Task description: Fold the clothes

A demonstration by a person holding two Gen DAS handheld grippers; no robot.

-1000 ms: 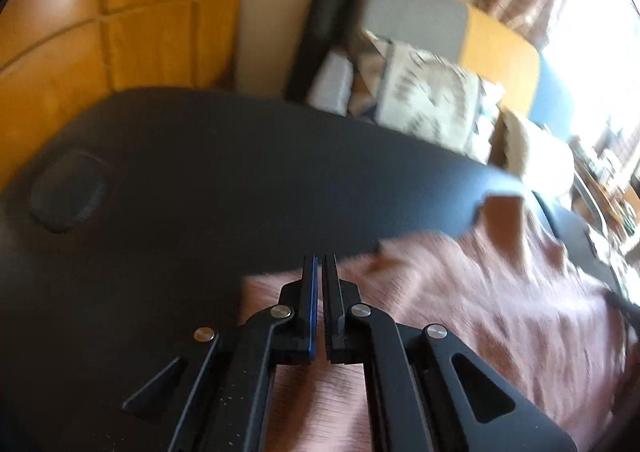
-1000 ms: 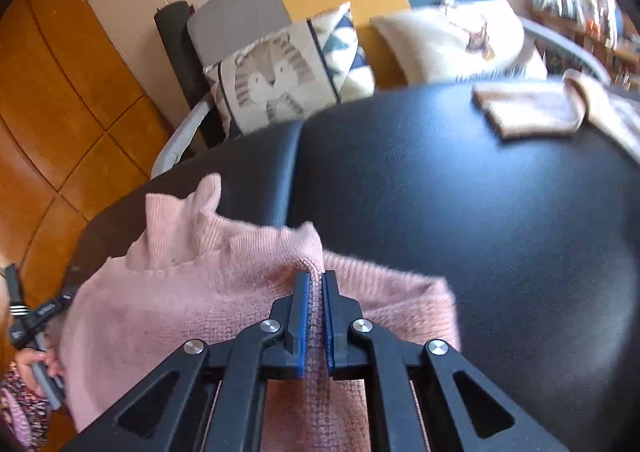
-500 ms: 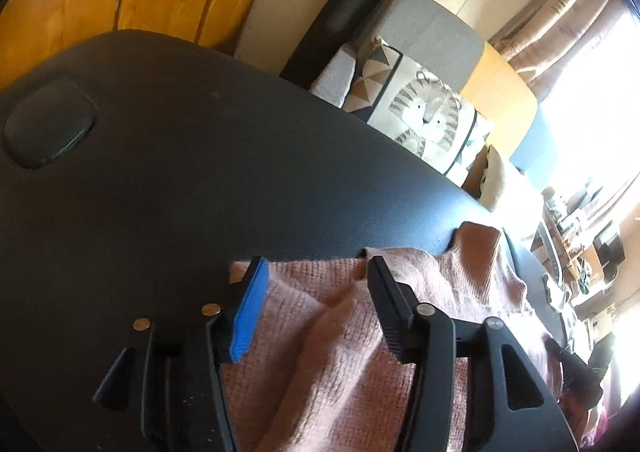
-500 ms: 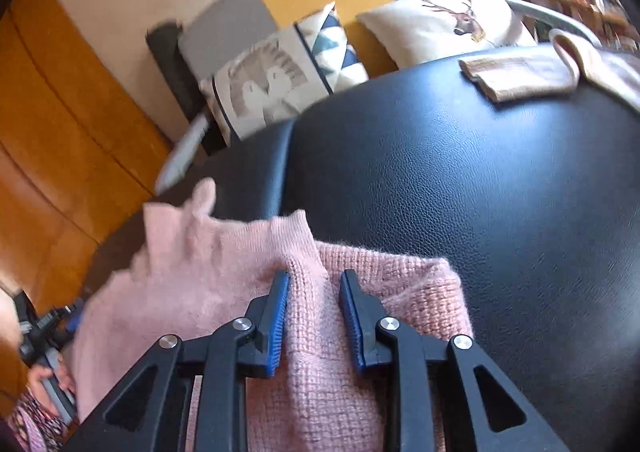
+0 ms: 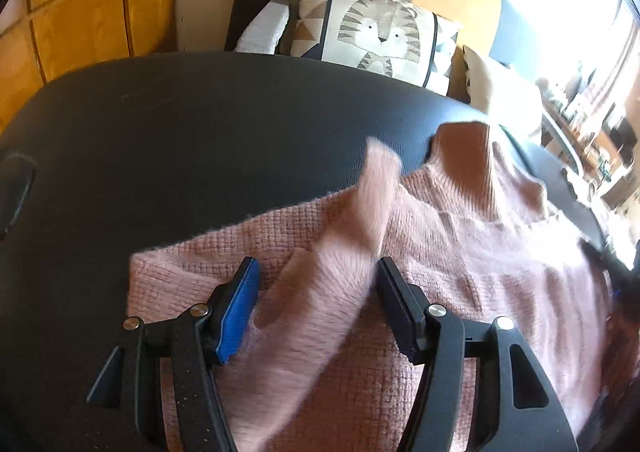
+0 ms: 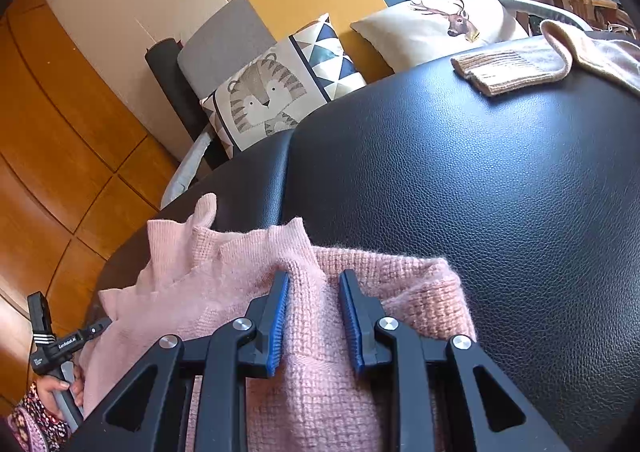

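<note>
A black leather-look tabletop (image 6: 500, 188) carries a pink knit sweater (image 6: 332, 372) bunched at its near edge, collar toward the far side. A folded beige knit garment (image 6: 516, 66) lies well apart at the far right corner. Beyond the far edge sits a tiger-print cushion (image 5: 384, 36). The left gripper (image 5: 316, 280) stands released, a blurred flap of sweater between its jaws but unpressed. The right gripper (image 6: 314, 284) is also released, straddling a ridge of the knit, its pads clear of the ridge.

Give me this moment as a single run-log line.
phase: fold released | left gripper: open over pink sweater | right gripper: open, sweater fold between pads | surface: black padded table
</note>
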